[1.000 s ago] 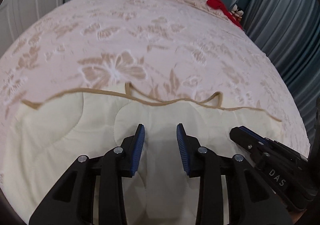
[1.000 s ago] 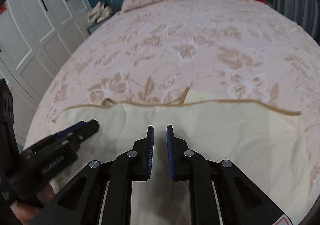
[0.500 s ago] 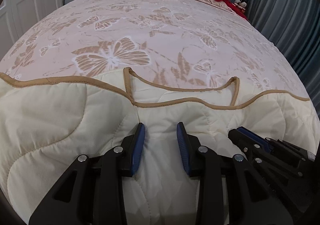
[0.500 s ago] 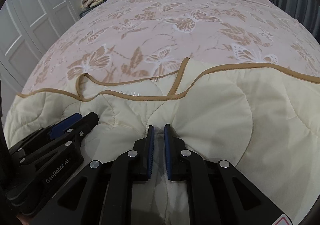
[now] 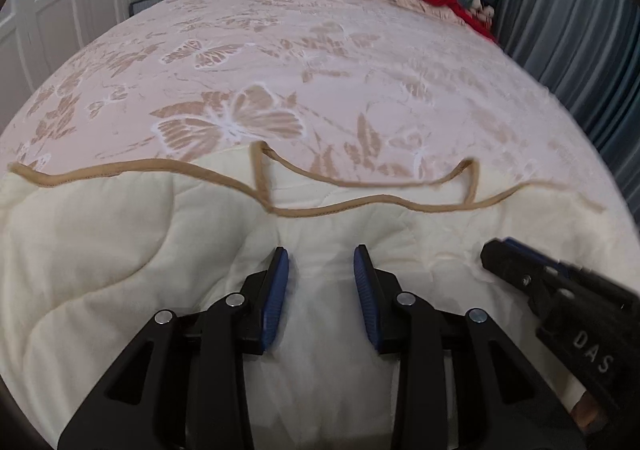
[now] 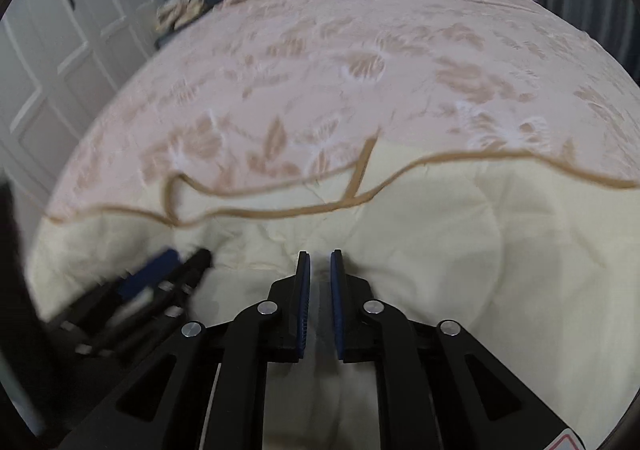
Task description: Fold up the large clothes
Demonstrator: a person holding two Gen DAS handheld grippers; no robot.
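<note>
The cream quilted garment (image 5: 120, 250) lies spread on the butterfly-print bedspread (image 5: 320, 61). The left gripper (image 5: 321, 262) hangs parted over it; the right gripper (image 6: 320, 266) pinches a ridge of cloth. Advice: both should clamp evenly — then carry the fold level, keeping the tan-trimmed edge (image 5: 340, 207) straight.

left gripper (image 6: 160, 282) — motion-blurred | quilt (image 5: 100, 250) — near edge cut off

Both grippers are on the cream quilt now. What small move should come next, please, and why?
Probably close the left gripper on the cream quilt. Its jaws stand apart with a ridge of fabric between them, while the right gripper looks nearly shut on a pinch. The tan trim lies uneven, so both need hold first.
</note>
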